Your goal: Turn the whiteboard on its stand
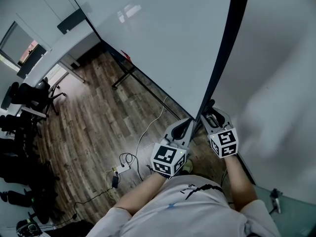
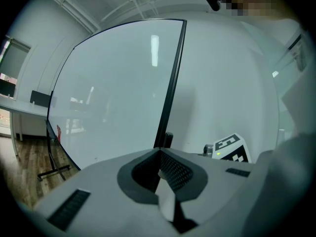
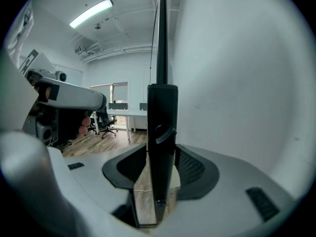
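Observation:
The whiteboard (image 1: 163, 33) stands upright, and its dark side frame (image 1: 224, 48) runs down to both grippers. My left gripper (image 1: 191, 124) sits at the frame's lower end; in the left gripper view its jaws (image 2: 159, 152) meet at the tips, right where the frame (image 2: 173, 83) begins. My right gripper (image 1: 211, 113) is just to the right of it. In the right gripper view the black frame bar (image 3: 162, 117) stands between that gripper's jaws (image 3: 162, 154), with both pads against its sides. The board's face shows in the left gripper view (image 2: 113, 98).
A white wall (image 1: 281, 83) stands close behind the board on the right. The stand's dark legs (image 1: 126, 75) rest on the wooden floor. A power strip with cables (image 1: 121, 169) lies by the person's feet. Office chairs (image 1: 34, 95) and a desk (image 1: 59, 48) are at the far left.

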